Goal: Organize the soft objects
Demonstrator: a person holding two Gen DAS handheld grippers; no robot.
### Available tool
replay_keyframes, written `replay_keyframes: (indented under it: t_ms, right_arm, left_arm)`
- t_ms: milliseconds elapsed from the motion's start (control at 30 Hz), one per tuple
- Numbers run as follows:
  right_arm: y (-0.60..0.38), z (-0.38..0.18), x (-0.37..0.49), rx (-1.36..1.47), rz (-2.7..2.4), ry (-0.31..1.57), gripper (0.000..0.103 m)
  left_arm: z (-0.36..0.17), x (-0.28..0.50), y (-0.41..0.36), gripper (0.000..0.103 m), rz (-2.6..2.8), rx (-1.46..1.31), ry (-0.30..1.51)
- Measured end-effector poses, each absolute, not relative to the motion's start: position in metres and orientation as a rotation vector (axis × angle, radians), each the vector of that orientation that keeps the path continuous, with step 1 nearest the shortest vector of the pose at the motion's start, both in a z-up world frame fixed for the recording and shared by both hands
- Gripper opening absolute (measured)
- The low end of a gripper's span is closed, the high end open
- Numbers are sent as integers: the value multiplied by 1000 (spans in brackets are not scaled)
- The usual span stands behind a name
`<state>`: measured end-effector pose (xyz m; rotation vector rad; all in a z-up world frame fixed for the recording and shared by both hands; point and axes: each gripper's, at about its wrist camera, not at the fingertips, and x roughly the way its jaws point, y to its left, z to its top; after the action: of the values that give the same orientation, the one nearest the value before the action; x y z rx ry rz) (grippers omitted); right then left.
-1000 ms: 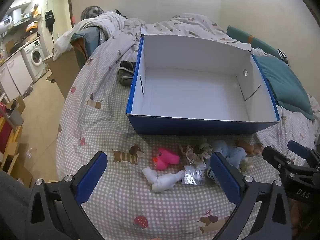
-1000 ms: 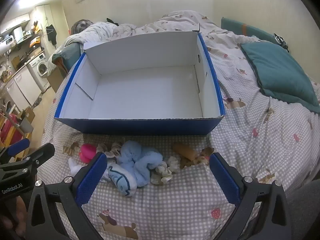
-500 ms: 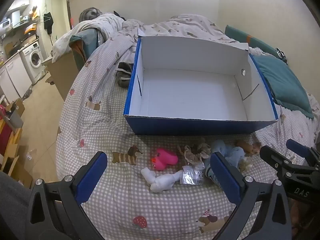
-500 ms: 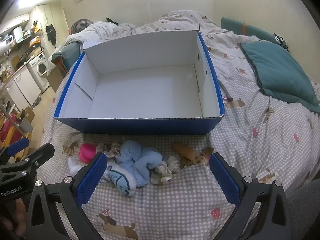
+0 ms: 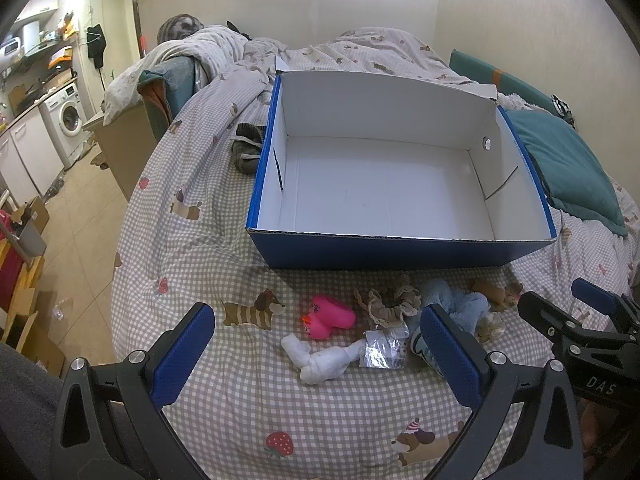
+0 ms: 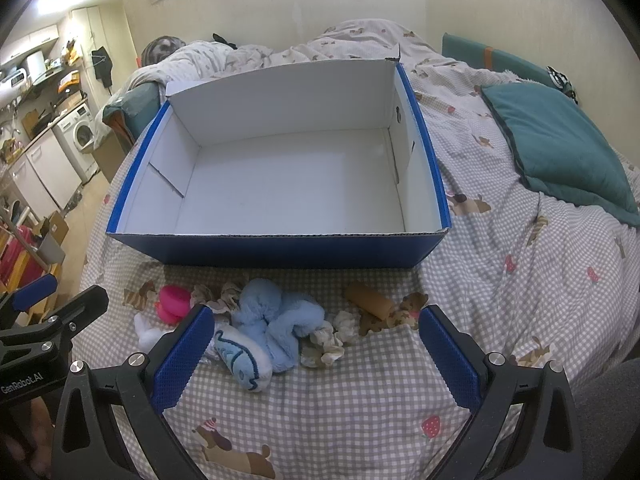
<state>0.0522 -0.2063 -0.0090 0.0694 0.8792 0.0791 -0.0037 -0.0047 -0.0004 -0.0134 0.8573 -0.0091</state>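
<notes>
Your left tool (image 5: pixel 316 354) and right tool (image 6: pixel 314 354) are both spread, holding nothing. Soft toys (image 6: pixel 276 328) lie on the bed (image 6: pixel 500 280) by the blue box (image 6: pixel 280 246).

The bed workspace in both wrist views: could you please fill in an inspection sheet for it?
Surface: bed under a checked quilt with dog prints.
Job's things: blue box, white inside, nothing in it; in front of it lie a pink toy, white sock, frilly scrunchie, light blue plush, brown roll.
Clutter: foil wrapper; dark socks left of the box.
Grippers: left gripper and right gripper, jaws open, holding nothing.
Cables: nothing seen.
Surroundings: teal pillow, washing machine.
</notes>
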Motion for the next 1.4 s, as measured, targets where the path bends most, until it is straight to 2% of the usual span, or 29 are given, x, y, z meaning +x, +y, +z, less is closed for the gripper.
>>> replay_keyframes:
  t_ms: [1400]
  right_arm:
    - [-207,-10,53,71,81,882,103]
  left_arm:
    - [-3,-2,-5,103,-12,-21,861]
